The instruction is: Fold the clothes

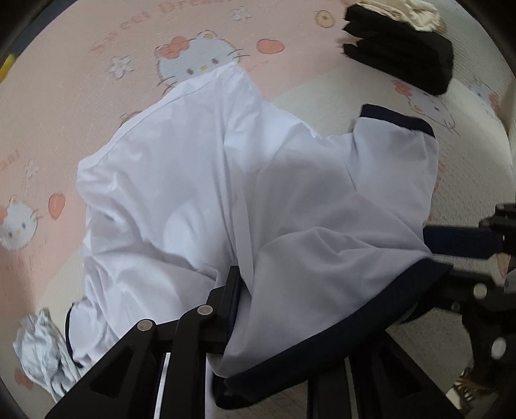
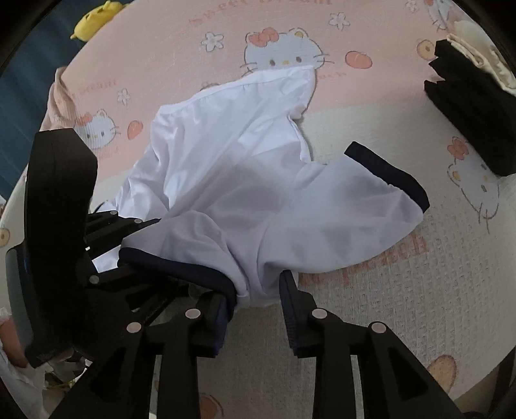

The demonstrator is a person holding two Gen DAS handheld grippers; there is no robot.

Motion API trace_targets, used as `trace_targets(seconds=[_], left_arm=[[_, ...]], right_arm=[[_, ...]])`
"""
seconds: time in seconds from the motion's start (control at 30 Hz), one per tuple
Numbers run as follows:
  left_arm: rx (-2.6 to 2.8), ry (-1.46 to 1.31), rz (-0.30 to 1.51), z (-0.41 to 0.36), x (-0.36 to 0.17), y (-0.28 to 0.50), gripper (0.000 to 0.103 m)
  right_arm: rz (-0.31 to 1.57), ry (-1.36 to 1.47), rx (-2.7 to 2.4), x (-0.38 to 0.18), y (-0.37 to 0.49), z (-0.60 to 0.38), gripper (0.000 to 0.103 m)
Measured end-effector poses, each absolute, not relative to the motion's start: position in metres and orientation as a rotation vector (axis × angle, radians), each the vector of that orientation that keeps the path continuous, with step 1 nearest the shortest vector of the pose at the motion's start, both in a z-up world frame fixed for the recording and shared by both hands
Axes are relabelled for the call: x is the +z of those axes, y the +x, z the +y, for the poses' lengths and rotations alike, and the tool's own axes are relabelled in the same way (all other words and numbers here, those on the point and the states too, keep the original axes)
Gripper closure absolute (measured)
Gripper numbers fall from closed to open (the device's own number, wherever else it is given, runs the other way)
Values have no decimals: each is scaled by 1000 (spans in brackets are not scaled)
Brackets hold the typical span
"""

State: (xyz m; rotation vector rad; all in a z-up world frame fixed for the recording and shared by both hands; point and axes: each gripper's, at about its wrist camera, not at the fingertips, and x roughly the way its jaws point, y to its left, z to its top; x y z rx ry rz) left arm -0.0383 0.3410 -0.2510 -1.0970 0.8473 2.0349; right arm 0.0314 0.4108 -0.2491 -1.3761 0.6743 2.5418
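Left gripper [image 1: 235,309] clamped on the navy-trimmed edge of the white shirt [image 1: 245,193], cloth draped over the jaws so only one black finger [image 1: 225,303] shows. Right gripper [image 2: 258,299] parted, jaws apart with the shirt's navy hem bunched between them, resting against the left pad; contact with the right pad hard to tell. Shirt spread crumpled across the pink and cream cat-print bedsheet [image 2: 403,290], one sleeve [image 2: 380,199] flung out to the right. Folded black clothes [image 2: 471,109] stacked at the far right. Only in the left view: crumpled pale fabric [image 1: 45,351] at lower left. Only in the right view: yellow plush toy [image 2: 96,19] at the top left.
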Motion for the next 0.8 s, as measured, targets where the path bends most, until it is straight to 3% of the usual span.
trace_targets(seconds=[0.17, 0.23, 0.27, 0.3, 0.57, 0.8], left_arm=[[2035, -1110, 636, 328, -223, -35, 80], [2048, -1080, 603, 321, -212, -30, 63], [2062, -1071, 594, 318, -208, -28, 44], [2077, -1062, 586, 315, -205, -25, 32], [2122, -1150, 605, 306, -203, -28, 32], [2167, -1032, 660, 317, -178, -13, 32]], right_arm=[[693, -1366, 2574, -245, 41, 414, 59], [716, -1335, 2596, -241, 48, 417, 53], [732, -1313, 2611, -239, 52, 418, 50], [742, -1290, 2617, -236, 55, 420, 48], [920, -1187, 2548, -233, 80, 449, 45], [984, -1196, 2458, -247, 82, 475, 45]])
